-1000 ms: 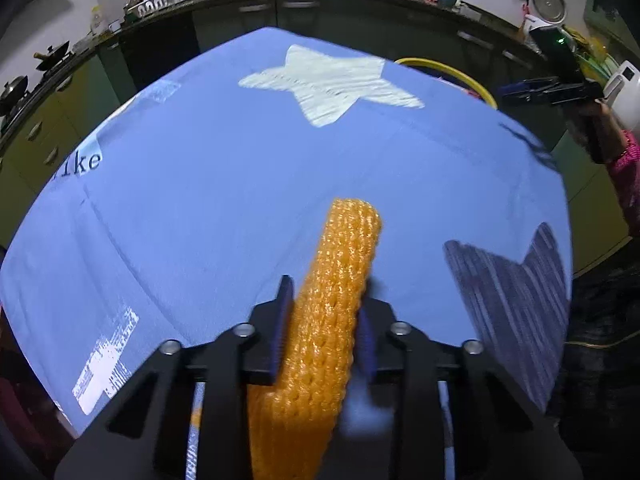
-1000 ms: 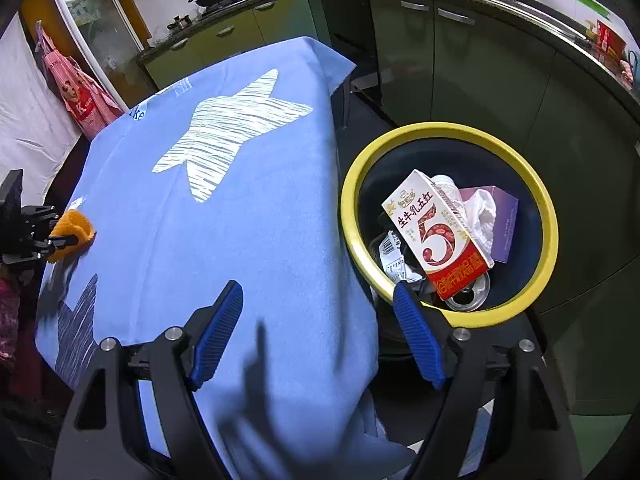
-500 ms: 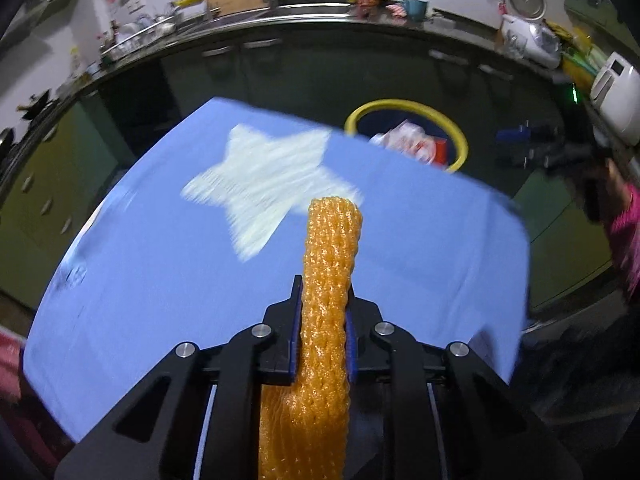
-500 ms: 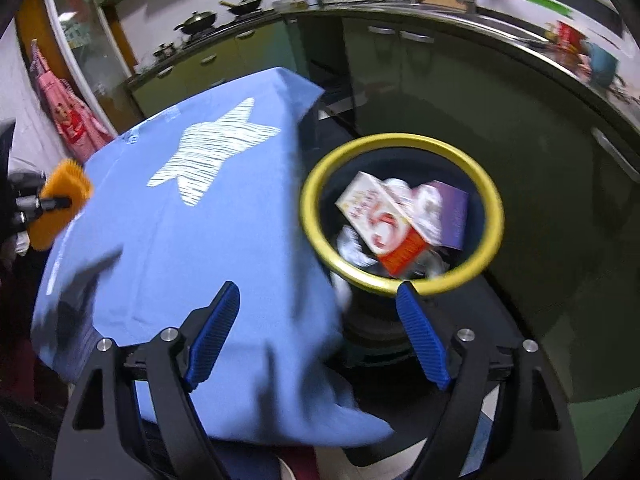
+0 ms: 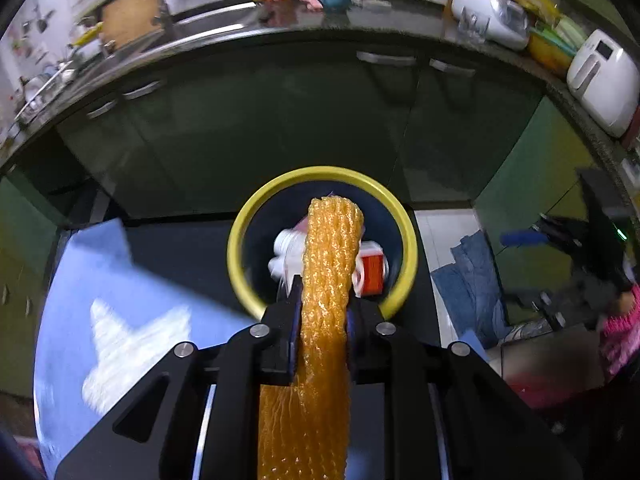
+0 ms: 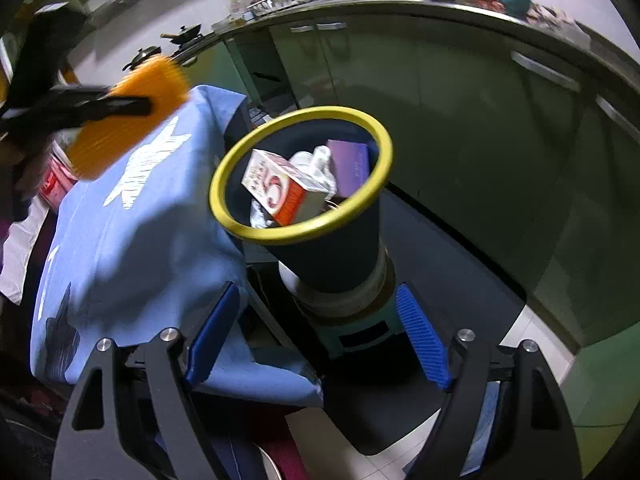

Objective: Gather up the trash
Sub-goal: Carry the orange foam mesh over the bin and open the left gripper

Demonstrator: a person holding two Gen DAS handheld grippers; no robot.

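Note:
My left gripper (image 5: 322,312) is shut on an orange foam net sleeve (image 5: 326,280) and holds it in the air over the table's far edge, pointing at the yellow-rimmed dark bin (image 5: 240,264). In the right wrist view the sleeve (image 6: 128,116) and left gripper (image 6: 136,106) hang above the blue cloth, left of the bin (image 6: 300,236). The bin holds a red-and-white carton (image 6: 276,184), a purple box (image 6: 350,164) and crumpled white trash. My right gripper (image 6: 316,340) is open and empty, low beside the bin's base.
A table with a blue star-print cloth (image 6: 132,216) stands left of the bin. Dark green kitchen cabinets (image 5: 280,128) and a cluttered counter curve behind. A white appliance (image 5: 600,80) sits at the right. Blue fabric (image 5: 472,280) lies on the floor.
My left gripper has lifted the orange sleeve off the cloth and carried it across the table toward the bin. My right gripper has dropped lower beside the bin and stayed open.

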